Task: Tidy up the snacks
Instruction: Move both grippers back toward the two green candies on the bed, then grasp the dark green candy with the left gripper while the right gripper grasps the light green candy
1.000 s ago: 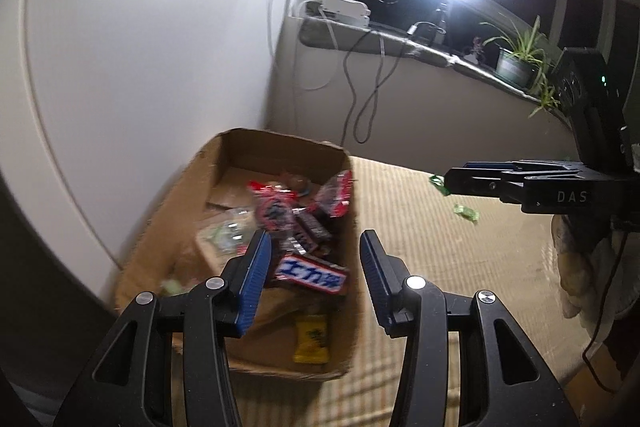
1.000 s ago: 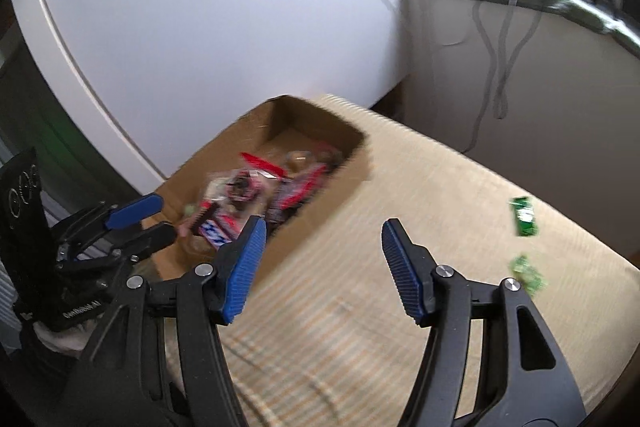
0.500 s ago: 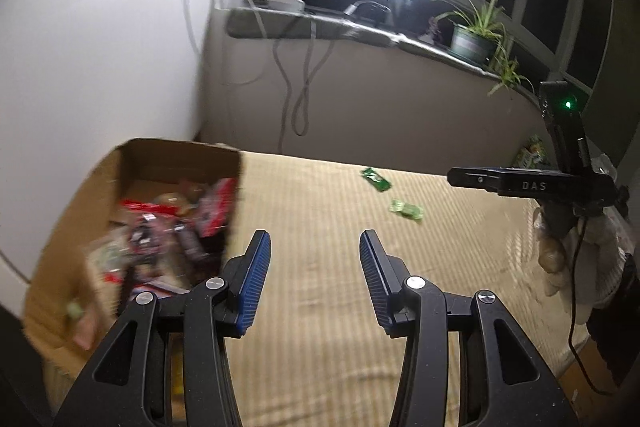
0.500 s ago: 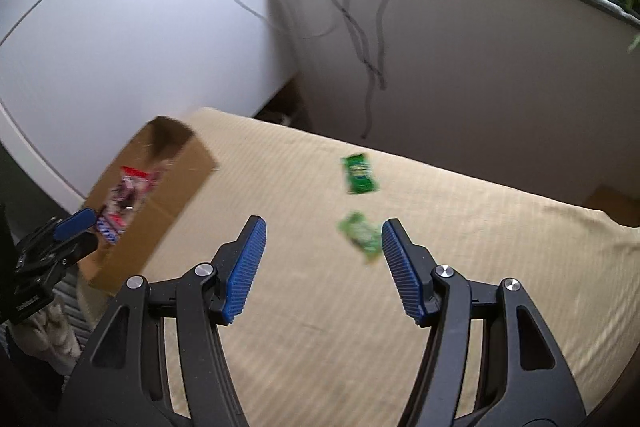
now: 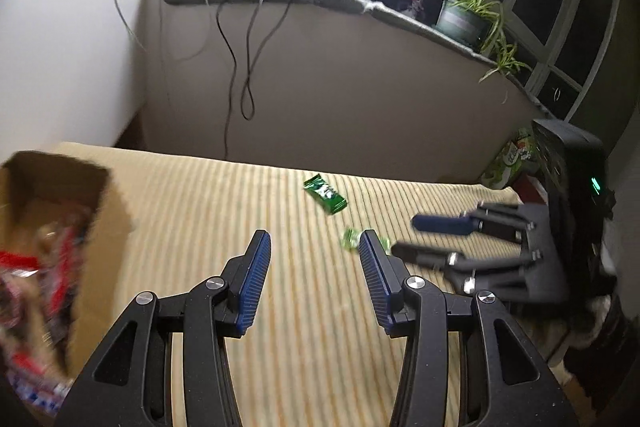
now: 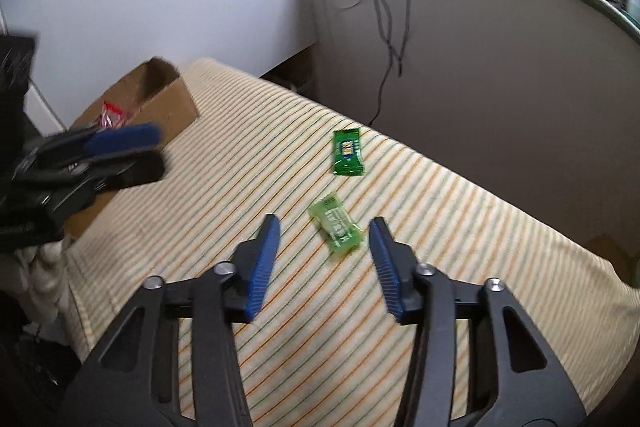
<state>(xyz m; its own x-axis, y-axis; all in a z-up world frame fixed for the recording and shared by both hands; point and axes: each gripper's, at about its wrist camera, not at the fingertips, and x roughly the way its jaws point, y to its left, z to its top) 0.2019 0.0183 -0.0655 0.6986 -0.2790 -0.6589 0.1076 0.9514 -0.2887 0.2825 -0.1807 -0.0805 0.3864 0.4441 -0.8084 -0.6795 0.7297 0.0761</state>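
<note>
Right gripper (image 6: 324, 251): jaws closing, pale green packet (image 6: 336, 229) lying between them, pads clear of it.
Left gripper (image 5: 312, 267): parted, empty.
Dark green packet (image 6: 348, 151): farther on the striped cloth (image 6: 460, 267).
Cardboard box (image 5: 108, 219): blurred red wrappers (image 5: 48, 267), probably snacks.

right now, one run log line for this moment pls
right gripper: closing, empty, over light green snack | left gripper: open, empty | dark green snack: on cloth | box: holds snacks
</note>
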